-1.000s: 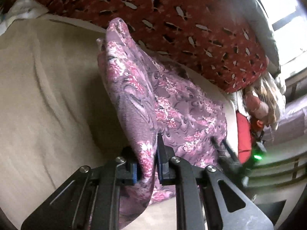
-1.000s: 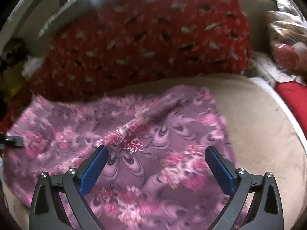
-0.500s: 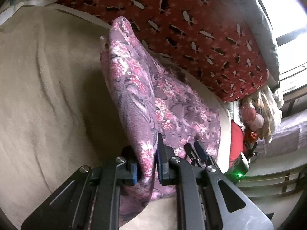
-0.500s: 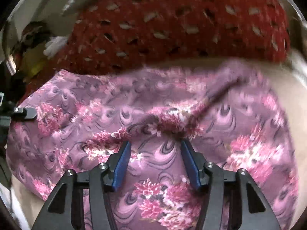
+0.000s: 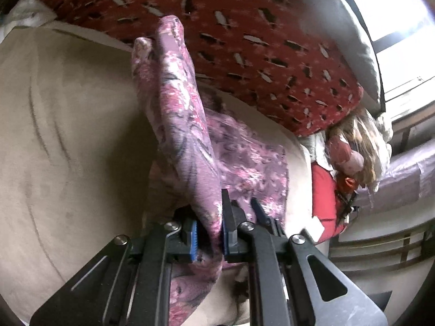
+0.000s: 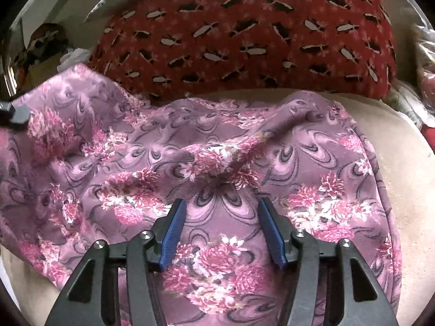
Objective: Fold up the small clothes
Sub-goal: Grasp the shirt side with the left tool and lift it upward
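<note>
The left gripper (image 5: 209,233) is clamped on a raised fold of the floral garment (image 6: 217,168) spread over the beige cushion (image 6: 402,168), while the right gripper (image 6: 221,231), jaws recently narrowed, straddles cloth unpinched.

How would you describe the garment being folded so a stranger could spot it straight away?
On the beige cushion, below the red patterned pillow, lies a floral garment. It is mauve with pink flower clusters and dark swirls, the only purple fabric there, one edge pinched up by the left gripper.
</note>
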A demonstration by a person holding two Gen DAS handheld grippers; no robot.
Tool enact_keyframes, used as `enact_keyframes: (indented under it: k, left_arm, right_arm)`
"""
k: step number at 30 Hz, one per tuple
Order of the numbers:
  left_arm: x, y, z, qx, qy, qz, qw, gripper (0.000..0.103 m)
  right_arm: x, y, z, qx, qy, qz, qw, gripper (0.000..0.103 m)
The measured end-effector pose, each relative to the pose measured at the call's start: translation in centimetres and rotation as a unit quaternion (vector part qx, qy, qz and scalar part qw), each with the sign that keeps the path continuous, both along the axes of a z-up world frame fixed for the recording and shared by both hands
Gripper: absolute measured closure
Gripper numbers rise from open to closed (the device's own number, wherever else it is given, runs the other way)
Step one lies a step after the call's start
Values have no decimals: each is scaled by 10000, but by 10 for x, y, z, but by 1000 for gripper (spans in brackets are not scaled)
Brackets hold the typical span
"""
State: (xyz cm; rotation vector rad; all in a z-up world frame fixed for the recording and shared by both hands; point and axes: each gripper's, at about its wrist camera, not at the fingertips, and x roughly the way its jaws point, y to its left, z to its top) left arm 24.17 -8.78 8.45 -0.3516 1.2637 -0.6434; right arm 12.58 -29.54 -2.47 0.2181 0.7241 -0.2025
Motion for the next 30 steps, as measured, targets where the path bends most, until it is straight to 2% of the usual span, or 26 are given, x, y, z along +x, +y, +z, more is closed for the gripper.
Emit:
enact_keyframes:
  k: [7,13,16,20,23,30]
  left_arm:
    - [-12,-24,7,28,5,-123,9999,94]
    - [-21,-43,9,119,-35,-243,9996,95]
    - [-22,-47,8,126,-29,-237,9996,95]
    - [-21,-42,6,66,72,-155,9998,95]
    - [-21,-39,6,29,123,-126,9998,95]
    - [-26,-52,10,-49,147,-247,9996,95]
  right_arm:
    - [7,0,2,74,-25,36,10000,45]
    - [-4,-9,10,547,-200,-107,9982,46]
    - [-7,-5,13,903,-319,15,9954,43]
    - [2,12,16,799,-337,321,9957,47]
    - [17,17,5,599,-31,388,9974,46]
    - [12,6,1,1000,-307,337,9939,47]
